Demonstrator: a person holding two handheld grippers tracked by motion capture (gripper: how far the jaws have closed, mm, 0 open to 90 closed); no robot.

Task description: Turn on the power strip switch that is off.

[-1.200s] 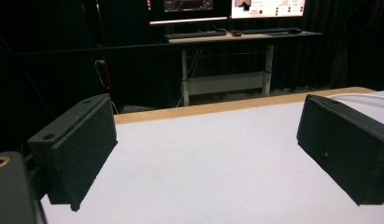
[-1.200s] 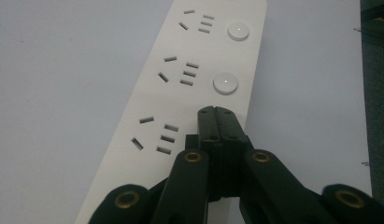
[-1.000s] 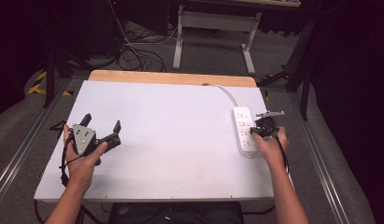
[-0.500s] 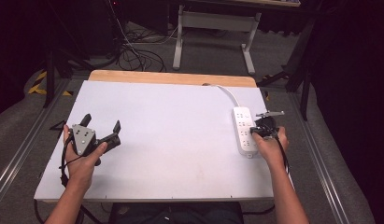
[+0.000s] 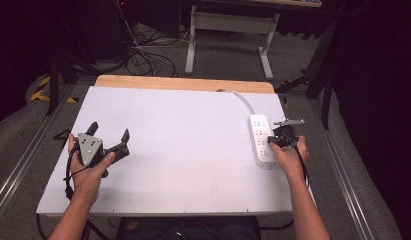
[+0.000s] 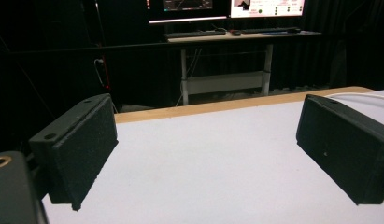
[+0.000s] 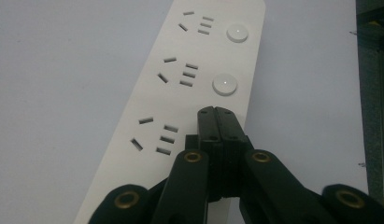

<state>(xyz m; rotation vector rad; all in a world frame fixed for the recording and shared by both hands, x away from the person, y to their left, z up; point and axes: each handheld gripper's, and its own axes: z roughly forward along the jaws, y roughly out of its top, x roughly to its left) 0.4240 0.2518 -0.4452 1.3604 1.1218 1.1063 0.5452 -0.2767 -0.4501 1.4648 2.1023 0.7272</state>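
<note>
Power strip (image 5: 261,140): white, it lies flat at the 3 o'clock side of the table (image 5: 193,150), its long axis running roughly 12 to 6, and its white cord (image 5: 243,100) leaves the far end toward 11 o'clock.
Sockets and buttons: in the right gripper view you see three socket groups on the power strip (image 7: 180,93), each with a round white button (image 7: 225,85) beside it.
Right gripper (image 5: 282,138): you hold it over the near half of the strip, on the strip's 3 o'clock edge; its jaws are pressed fully together with nothing between them.
Right gripper tip (image 7: 215,112): the closed tip sits on or just above the strip, just short of the middle button and at 3 o'clock of the nearest socket group; whether it touches the surface you cannot tell.
Left gripper (image 5: 109,139): you hold it at the 9 o'clock side of the table, well apart from the strip; its jaws stand wide apart and hold nothing.
Left gripper view: its two black pads (image 6: 80,144) frame bare white tabletop, pointing toward 12 o'clock.
Table edge: a wooden strip (image 5: 183,83) runs along the far side at 12 o'clock.
Beyond the table: a desk frame (image 5: 228,30) and loose cables (image 5: 143,55) stand on the floor at 12 o'clock; monitors (image 6: 227,7) glow on that desk.
In the way: nothing lies between either gripper and the strip.
</note>
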